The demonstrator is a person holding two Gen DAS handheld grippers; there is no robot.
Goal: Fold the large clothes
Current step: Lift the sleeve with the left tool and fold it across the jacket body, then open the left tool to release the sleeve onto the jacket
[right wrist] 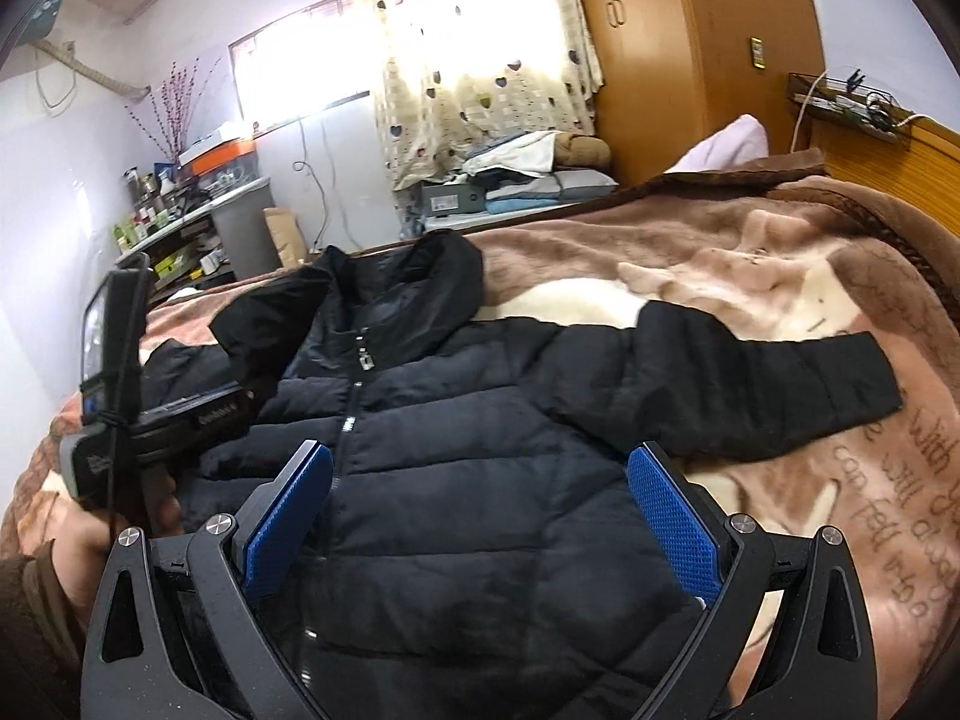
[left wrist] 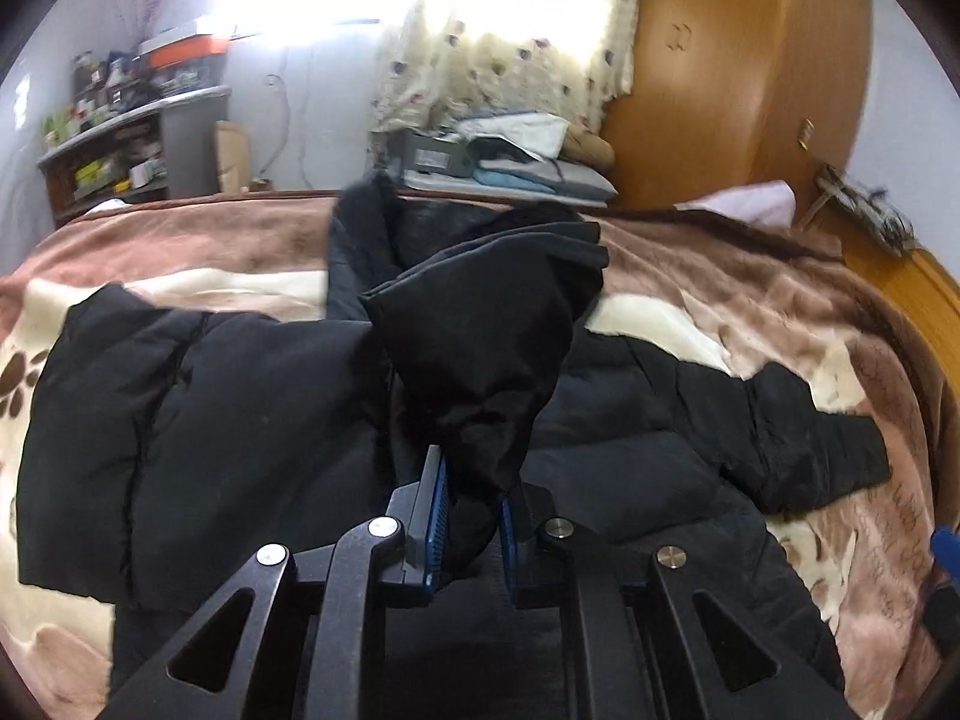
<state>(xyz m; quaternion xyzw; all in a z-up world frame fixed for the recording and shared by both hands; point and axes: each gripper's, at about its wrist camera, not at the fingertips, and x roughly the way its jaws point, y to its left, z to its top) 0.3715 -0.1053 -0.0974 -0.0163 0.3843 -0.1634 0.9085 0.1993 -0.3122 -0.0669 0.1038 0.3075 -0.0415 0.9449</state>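
The left gripper (left wrist: 474, 516) pinches a sleeve (left wrist: 480, 336) of the black puffer jacket (right wrist: 456, 468) between its blue pads, lifting it over the jacket's chest. The right gripper (right wrist: 480, 516) hangs spread wide above the jacket's front, holding nothing. The jacket lies zipped on the bed's brown blanket (right wrist: 780, 276), its other sleeve (right wrist: 768, 372) stretching toward 3 o'clock.

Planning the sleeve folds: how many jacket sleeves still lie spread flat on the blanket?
1. The right-side sleeve lies flat on the blanket. The other sleeve is lifted, pinched in the left hand-held gripper.
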